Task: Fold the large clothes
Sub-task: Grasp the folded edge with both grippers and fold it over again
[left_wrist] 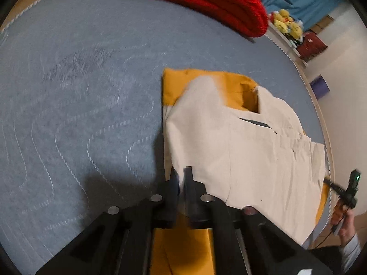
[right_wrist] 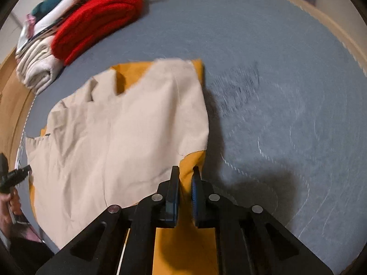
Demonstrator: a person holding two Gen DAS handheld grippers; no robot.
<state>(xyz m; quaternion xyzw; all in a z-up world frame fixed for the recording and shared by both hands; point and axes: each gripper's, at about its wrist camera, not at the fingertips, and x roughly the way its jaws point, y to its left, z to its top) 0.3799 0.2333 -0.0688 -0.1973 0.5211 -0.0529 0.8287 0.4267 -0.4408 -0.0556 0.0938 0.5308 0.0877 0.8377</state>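
Observation:
A large garment (left_wrist: 240,142), beige on one side and mustard yellow on the other, lies spread on a grey-blue quilted mattress (left_wrist: 80,91). My left gripper (left_wrist: 182,174) is shut on its near beige edge, with cloth pinched between the fingers. In the right wrist view the same garment (right_wrist: 114,126) stretches away to the left, and my right gripper (right_wrist: 185,171) is shut on its near mustard edge. Each gripper also shows in the other's view: the right gripper (left_wrist: 328,181) at the garment's far corner, the left gripper (right_wrist: 25,169) at the left rim, a hand behind it.
A folded red knit (left_wrist: 218,0) lies at the mattress's far side, beside a stack of folded clothes (right_wrist: 39,68). Yellow plush toys (left_wrist: 286,23) sit on a shelf beyond the bed's corded edge (left_wrist: 307,80). Bare mattress (right_wrist: 286,91) lies to the garment's side.

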